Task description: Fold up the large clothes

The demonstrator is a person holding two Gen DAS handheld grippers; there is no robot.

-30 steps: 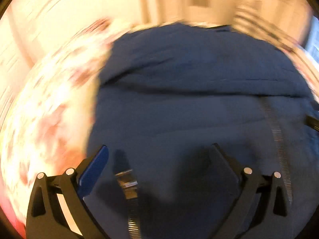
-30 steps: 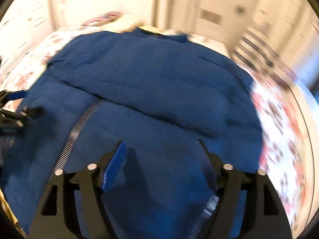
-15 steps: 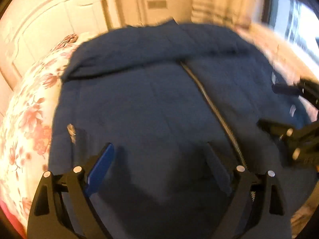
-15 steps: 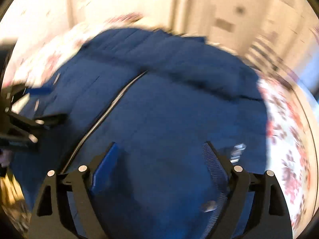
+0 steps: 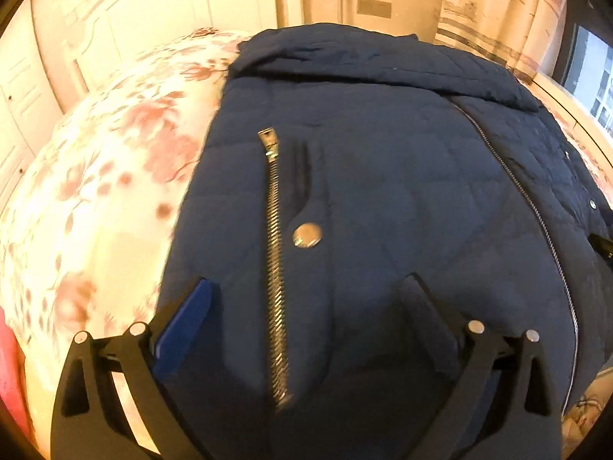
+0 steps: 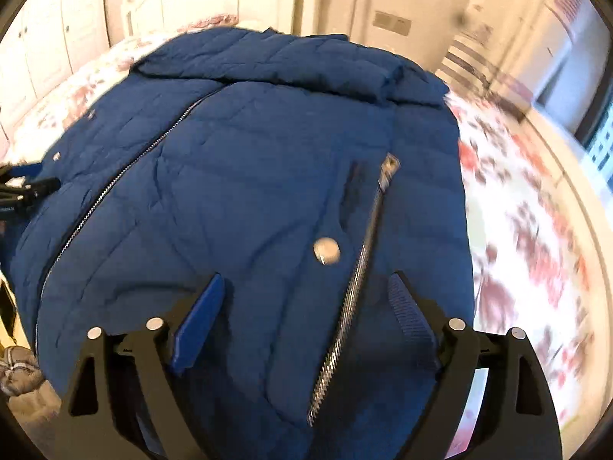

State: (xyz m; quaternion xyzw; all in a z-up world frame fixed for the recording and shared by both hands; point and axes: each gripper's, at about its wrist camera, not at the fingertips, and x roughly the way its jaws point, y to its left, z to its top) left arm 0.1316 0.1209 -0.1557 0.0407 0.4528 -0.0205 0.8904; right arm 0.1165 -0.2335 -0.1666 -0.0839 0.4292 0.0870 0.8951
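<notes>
A large navy quilted jacket (image 5: 383, 176) lies spread on the flowered bed, collar at the far end, centre zip closed. It also shows in the right wrist view (image 6: 237, 176). My left gripper (image 5: 306, 299) is open and empty, low over the jacket's left pocket zip (image 5: 274, 253) and snap button (image 5: 306, 234). My right gripper (image 6: 306, 291) is open and empty over the right pocket zip (image 6: 356, 280) and its snap (image 6: 326, 250). The left gripper (image 6: 27, 188) shows at the left edge of the right wrist view.
A floral bedsheet (image 5: 95, 176) covers the bed on both sides of the jacket (image 6: 528, 230). A white headboard (image 5: 161, 19) and wall stand beyond. A curtain (image 5: 494, 11) and window are at far right. Grey cloth (image 6: 19, 375) lies at the bed's near left edge.
Both grippers have moved outward and toward the hem: the left now sits over the left pocket zip, the right over the right pocket zip. Both stayed open.
</notes>
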